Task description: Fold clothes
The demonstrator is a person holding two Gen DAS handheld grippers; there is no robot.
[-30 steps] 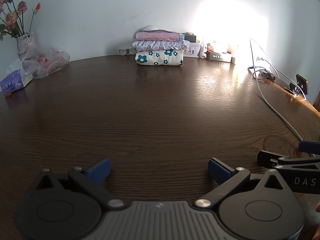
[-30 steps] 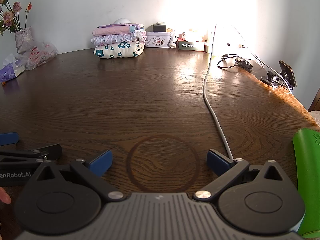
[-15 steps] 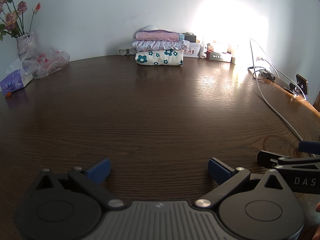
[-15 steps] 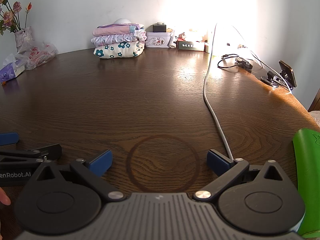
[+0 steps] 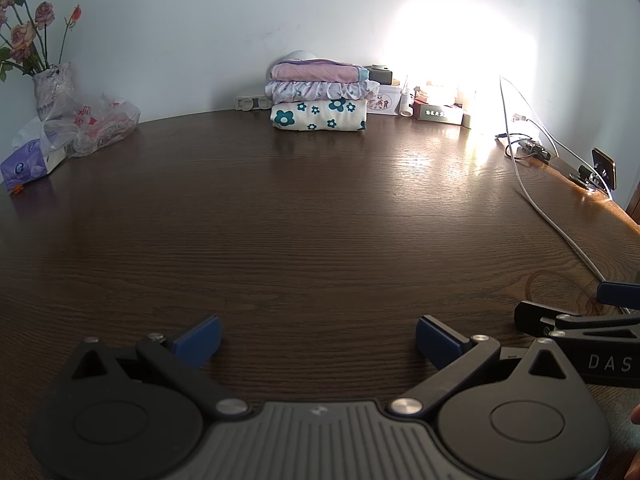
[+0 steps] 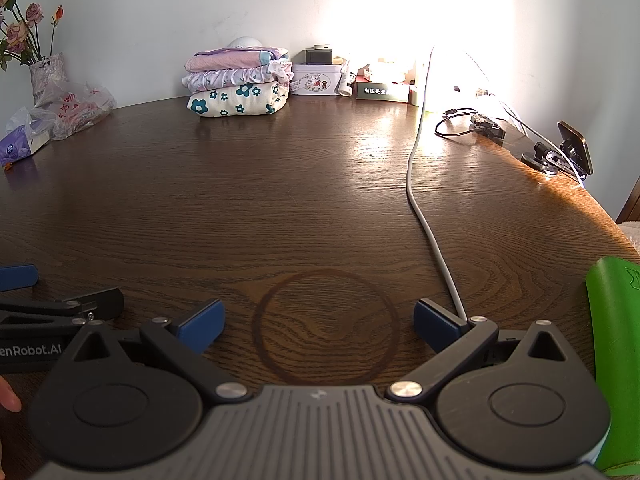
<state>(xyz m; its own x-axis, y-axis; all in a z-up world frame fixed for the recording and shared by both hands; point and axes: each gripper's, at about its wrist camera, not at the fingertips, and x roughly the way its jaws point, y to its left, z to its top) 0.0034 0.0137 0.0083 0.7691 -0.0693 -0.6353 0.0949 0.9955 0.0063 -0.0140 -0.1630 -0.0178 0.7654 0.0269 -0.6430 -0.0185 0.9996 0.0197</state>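
A stack of three folded clothes lies at the far edge of the dark wooden table, against the wall; it also shows in the right wrist view. The bottom piece is cream with teal flowers, the middle is pale lilac, the top is pink. My left gripper is open and empty, low over the table's near side. My right gripper is open and empty beside it, over a dark ring mark. Each gripper shows at the edge of the other's view.
A vase of roses, a plastic bag and a tissue pack stand at the far left. Boxes and a small bottle line the wall. A white cable crosses the right side. A phone holder and a green object are at right.
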